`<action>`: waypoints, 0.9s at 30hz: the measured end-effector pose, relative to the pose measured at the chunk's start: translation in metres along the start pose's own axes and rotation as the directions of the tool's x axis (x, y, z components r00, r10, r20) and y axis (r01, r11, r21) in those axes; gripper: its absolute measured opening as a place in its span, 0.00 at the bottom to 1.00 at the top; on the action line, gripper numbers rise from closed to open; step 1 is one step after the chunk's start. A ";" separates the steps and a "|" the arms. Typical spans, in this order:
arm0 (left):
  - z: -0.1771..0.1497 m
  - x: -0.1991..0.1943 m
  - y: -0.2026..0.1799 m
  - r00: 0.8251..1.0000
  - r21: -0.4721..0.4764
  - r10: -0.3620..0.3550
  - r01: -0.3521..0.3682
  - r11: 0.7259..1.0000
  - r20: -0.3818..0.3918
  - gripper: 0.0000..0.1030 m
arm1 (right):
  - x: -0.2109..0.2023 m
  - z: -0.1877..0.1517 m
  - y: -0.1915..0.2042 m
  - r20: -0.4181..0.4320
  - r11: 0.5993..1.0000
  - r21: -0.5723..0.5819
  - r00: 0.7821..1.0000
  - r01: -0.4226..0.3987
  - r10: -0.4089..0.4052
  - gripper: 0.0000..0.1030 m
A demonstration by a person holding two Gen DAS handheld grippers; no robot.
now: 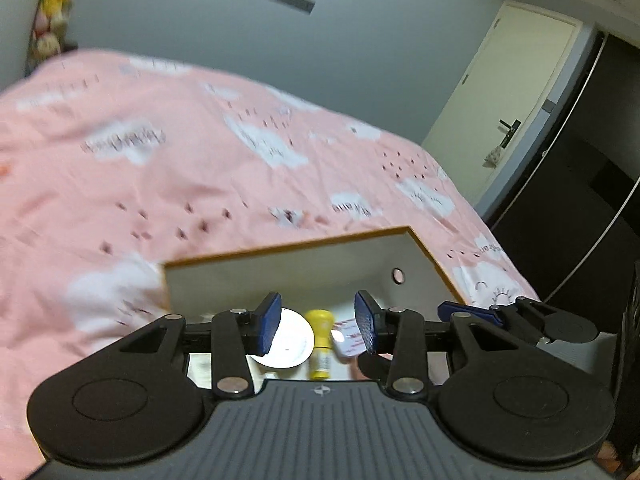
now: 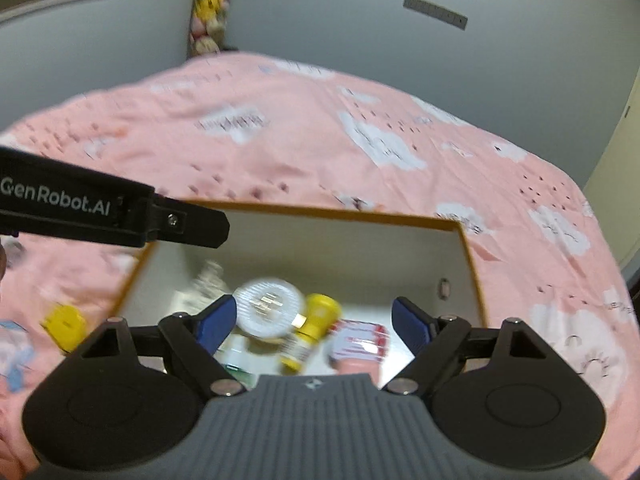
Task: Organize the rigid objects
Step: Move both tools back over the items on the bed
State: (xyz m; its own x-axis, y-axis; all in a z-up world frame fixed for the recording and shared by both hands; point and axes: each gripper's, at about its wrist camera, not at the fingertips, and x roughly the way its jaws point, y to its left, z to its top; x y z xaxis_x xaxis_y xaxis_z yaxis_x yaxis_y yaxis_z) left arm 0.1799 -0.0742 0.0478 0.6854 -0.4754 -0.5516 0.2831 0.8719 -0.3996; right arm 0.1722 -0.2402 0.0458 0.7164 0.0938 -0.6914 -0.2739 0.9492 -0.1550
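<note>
Left wrist view: the left gripper [image 1: 318, 322] is seen spread wide with nothing held, above the near part of the white box [image 1: 424, 246] on the pink bed [image 1: 160, 160].
Contents ahead: a round white lid [image 1: 290, 340], a yellow bottle [image 1: 320, 344] and a red-striped pack [image 1: 348, 338] lie between and beyond the fingers [image 1: 268, 322].
Right wrist view: the right gripper [image 2: 314, 326] is likewise wide apart and empty.
Key relation: the yellow bottle is found just ahead, between the fingers, its long axis running near-to-far, slightly tilted.
Stray item: a yellow block [image 2: 64, 322] is left on the bed, left of the box, judged nearer the left gripper.
</note>
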 end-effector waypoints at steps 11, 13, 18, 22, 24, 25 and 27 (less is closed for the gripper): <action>-0.030 -0.070 0.058 0.975 0.015 0.216 -0.217 0.976 0.048 0.44 | -0.028 0.000 0.084 0.122 0.985 0.000 0.978 -0.170 0.169 0.74; -0.035 -0.077 0.071 0.971 0.013 0.238 -0.239 0.971 0.033 0.44 | -0.026 0.002 0.100 0.117 0.978 -0.019 0.971 -0.208 0.209 0.68; -0.043 -0.097 0.111 0.966 -0.041 0.259 -0.259 0.965 -0.011 0.47 | -0.021 0.003 0.134 0.085 0.961 -0.045 0.957 -0.274 0.277 0.67; -0.047 -0.116 0.137 0.945 -0.037 0.327 -0.328 0.944 -0.012 0.47 | -0.015 0.003 0.160 0.053 0.946 -0.083 0.946 -0.314 0.319 0.64; -0.048 -0.123 0.151 0.942 -0.051 0.334 -0.335 0.941 -0.028 0.49 | -0.007 0.001 0.171 0.022 0.938 -0.088 0.941 -0.335 0.338 0.57; -0.049 -0.125 0.158 0.942 -0.060 0.334 -0.336 0.940 -0.035 0.51 | -0.002 0.001 0.177 0.001 0.934 -0.091 0.938 -0.346 0.347 0.56; -0.050 -0.128 0.168 0.938 -0.074 0.343 -0.345 0.936 -0.043 0.53 | 0.010 -0.003 0.189 -0.037 0.927 -0.099 0.932 -0.362 0.360 0.56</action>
State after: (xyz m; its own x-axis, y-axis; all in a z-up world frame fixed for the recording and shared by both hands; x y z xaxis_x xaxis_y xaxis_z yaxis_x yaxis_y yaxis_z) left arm 0.1061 0.1273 0.0151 0.7115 -0.1524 -0.6860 -0.0210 0.9712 -0.2375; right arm 0.1257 -0.0608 0.0079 0.5456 0.4183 -0.7261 -0.5769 0.8160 0.0366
